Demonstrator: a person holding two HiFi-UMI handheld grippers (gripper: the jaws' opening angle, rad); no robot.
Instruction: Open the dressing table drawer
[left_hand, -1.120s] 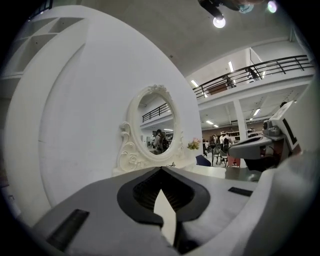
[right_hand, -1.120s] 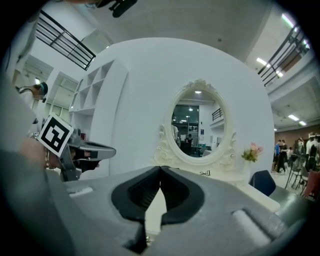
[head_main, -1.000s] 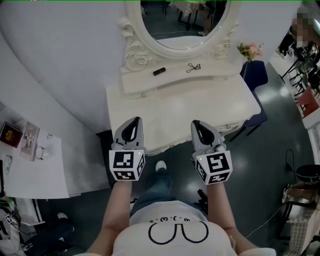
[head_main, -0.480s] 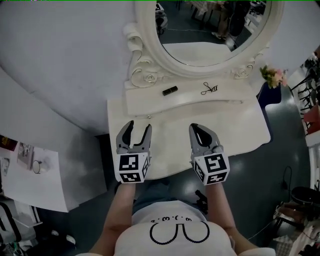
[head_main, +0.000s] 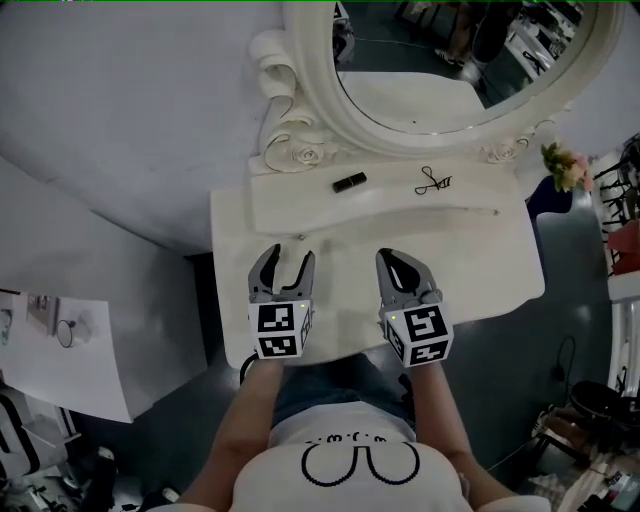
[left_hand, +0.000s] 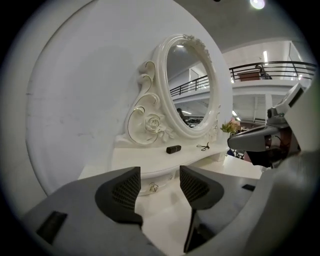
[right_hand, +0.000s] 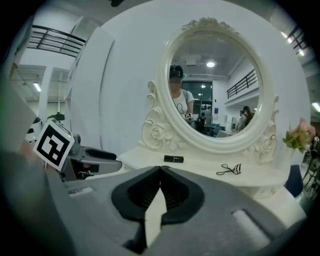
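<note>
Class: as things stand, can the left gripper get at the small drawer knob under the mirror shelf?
Probably yes: the left gripper is opening, empty; the drawer knob lies straight ahead of its jaws, with only bare tabletop between.

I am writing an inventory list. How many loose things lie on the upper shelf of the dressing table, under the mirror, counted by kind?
Small black tube: 1
Eyelash curler: 1
Total: 2

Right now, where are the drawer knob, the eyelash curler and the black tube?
drawer knob (left_hand: 153, 187), left gripper view, its round face.
eyelash curler (head_main: 434, 183), head view, its middle.
black tube (head_main: 349, 182), head view, mid-body.
</note>
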